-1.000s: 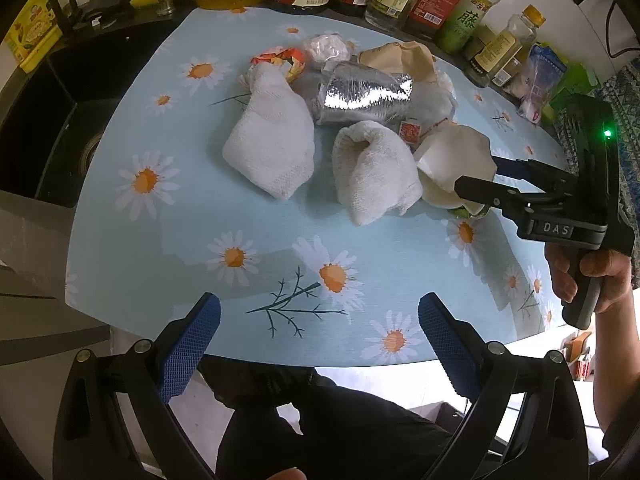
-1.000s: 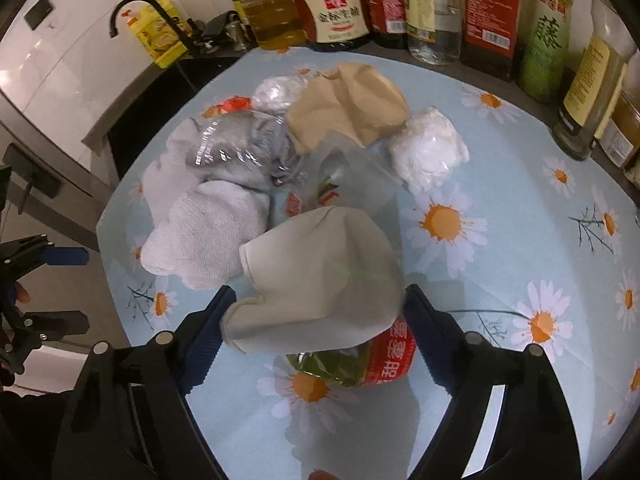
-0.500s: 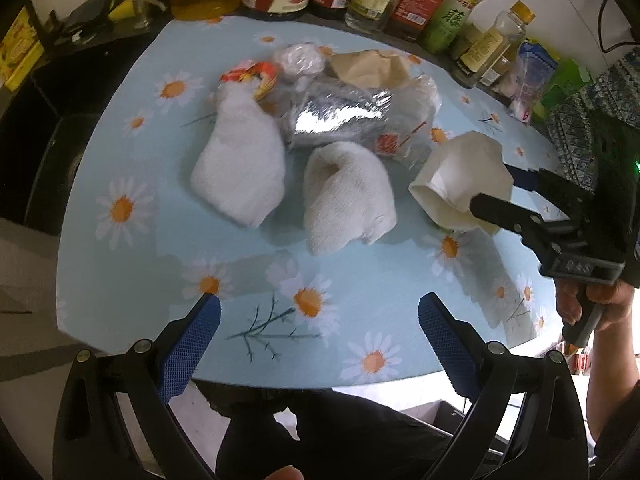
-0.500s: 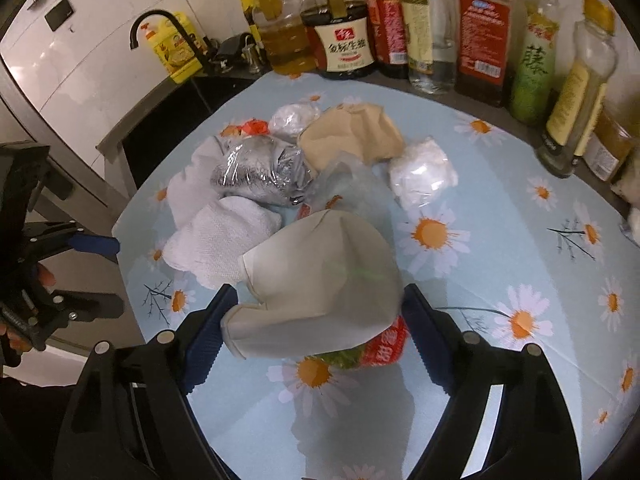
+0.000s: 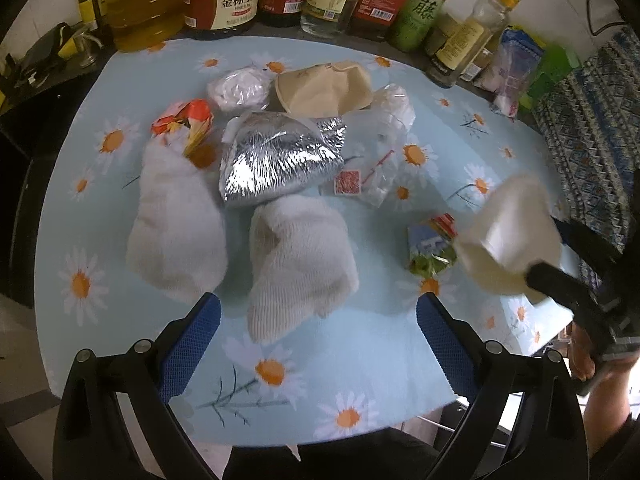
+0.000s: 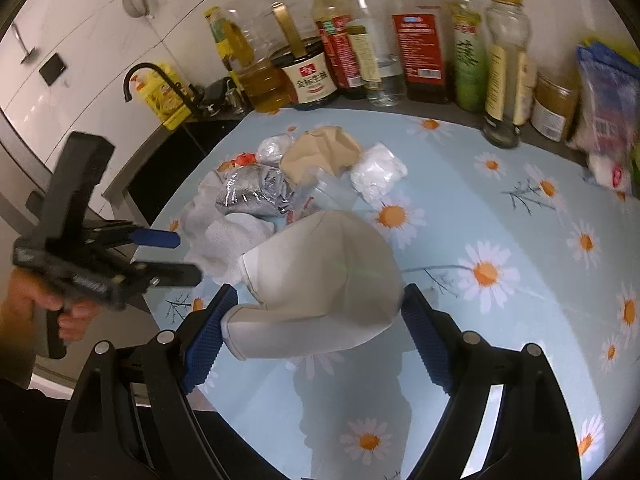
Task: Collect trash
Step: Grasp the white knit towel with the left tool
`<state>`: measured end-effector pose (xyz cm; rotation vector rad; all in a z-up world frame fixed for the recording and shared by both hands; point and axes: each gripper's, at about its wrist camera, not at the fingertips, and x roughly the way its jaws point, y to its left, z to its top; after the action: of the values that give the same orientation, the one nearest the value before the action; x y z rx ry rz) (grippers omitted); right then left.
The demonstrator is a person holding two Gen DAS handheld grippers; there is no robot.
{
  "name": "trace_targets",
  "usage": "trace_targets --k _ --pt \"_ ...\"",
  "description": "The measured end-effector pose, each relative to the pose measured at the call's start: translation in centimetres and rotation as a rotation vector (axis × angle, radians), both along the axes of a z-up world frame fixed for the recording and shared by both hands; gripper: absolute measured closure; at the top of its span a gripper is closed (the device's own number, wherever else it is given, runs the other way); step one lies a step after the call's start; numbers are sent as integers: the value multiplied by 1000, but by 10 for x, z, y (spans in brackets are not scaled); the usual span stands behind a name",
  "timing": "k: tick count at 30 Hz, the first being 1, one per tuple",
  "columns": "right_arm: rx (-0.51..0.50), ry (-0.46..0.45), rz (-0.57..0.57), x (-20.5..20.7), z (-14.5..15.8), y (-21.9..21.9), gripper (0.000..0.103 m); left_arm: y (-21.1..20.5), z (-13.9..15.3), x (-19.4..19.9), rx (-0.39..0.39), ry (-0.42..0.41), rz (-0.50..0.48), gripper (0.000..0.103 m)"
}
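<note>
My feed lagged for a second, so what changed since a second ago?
The right tool, shut on the crushed paper cup throughout, lifted it up and back off the green-and-red snack wrapper, which now lies uncovered on the table. The left tool moved in toward the white cloth, open. The rest of the pile stayed put.

The right gripper (image 6: 316,328) has its blue-padded fingers (image 6: 206,344) pressed against both sides of a crumpled pale paper cup (image 6: 320,288), holding it raised above the tabletop; a bare hand (image 5: 592,356) grips its black handle from below; the left gripper (image 5: 318,340) hovers low with its jaws spread wide, nothing between them; the left hand (image 6: 38,304) wraps its handle.
</note>
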<state>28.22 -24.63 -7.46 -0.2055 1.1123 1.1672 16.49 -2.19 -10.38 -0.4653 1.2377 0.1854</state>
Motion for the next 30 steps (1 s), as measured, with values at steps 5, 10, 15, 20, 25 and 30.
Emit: trace_targets --k 5,10,15,20,25,30 --pt "-2 15 -36 2 -4 -15 20 7 -13 14 -4 31 20 26" --pt "2 33 -54 4 -8 -22 20 8 -23 21 3 44 16 37" --pt "7 46 -55 1 -12 -22 20 11 -31 22 -14 45 26 54" --pt "5 53 -55 -1 -13 -22 20 8 -29 19 -6 20 12 67" --pt "10 45 -54 -6 -10 -20 20 7 -22 14 -19 -11 8 78" --pt "10 38 -52 -14 -6 -17 20 5 -13 5 -24 -39 5 79"
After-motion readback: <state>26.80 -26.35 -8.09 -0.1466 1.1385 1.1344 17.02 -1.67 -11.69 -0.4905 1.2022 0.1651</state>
